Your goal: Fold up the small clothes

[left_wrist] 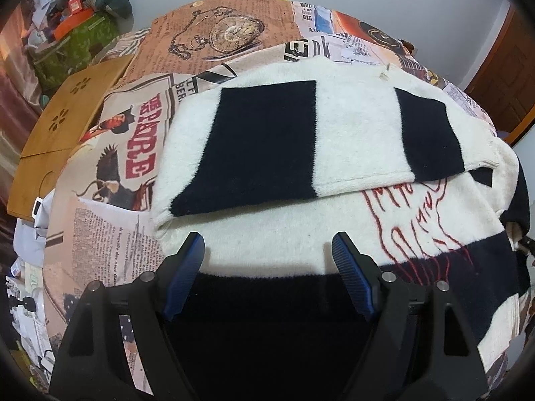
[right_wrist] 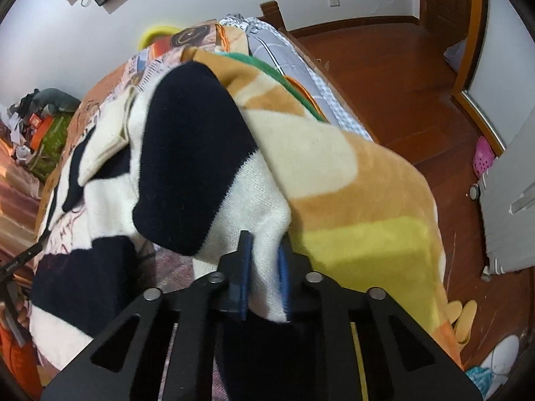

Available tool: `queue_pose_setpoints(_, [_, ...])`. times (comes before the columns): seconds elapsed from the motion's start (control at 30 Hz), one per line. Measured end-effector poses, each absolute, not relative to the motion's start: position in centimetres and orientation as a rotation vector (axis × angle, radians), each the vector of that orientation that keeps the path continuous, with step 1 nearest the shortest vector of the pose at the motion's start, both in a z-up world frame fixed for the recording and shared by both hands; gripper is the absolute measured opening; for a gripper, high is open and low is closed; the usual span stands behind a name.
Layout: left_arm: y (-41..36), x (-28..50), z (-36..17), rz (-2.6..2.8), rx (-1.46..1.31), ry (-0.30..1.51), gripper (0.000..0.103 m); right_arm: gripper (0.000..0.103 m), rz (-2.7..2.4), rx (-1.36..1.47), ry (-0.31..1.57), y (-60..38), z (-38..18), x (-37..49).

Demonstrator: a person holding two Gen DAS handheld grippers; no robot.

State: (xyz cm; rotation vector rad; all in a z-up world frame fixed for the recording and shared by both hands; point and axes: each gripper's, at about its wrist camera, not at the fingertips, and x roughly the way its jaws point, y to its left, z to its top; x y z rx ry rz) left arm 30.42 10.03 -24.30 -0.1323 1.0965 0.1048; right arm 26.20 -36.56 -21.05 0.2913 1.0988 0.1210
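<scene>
A cream and black striped sweater (left_wrist: 351, 127) with red line embroidery lies spread on the bed, one sleeve folded across its body. My left gripper (left_wrist: 267, 244) hovers low over the sweater's near part, open wide, its blue pads (left_wrist: 187, 274) to either side of a black band and pressing on nothing. In the right wrist view the same sweater (right_wrist: 187, 167) is bunched up at its right side. My right gripper (right_wrist: 264, 244) is shut on a fold of its cream knit, which is pinched between the pads.
A newspaper-print sheet (left_wrist: 110, 234) covers the bed. A wooden board (left_wrist: 67, 123) lies at its left. An orange, cream and yellow blanket (right_wrist: 351, 200) drapes over the bed's right side, with wooden floor (right_wrist: 384, 77) and slippers (right_wrist: 464, 317) beyond. Clutter (left_wrist: 73, 16) is piled at the far left.
</scene>
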Motion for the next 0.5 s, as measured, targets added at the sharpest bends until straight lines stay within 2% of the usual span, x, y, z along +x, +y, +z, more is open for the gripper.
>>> queue_pose_setpoints(0.27, [10.6, 29.8, -23.2, 0.119, -0.12, 1.049, 0.078, 0.01, 0.108, 0.216, 0.89, -36.4, -13.3, 27.1])
queue_pose_setpoints(0.5, [11.3, 29.1, -22.0, 0.115, -0.135, 1.005, 0.078, 0.01, 0.244, 0.15, 0.723, -30.5, -6.4, 29.8])
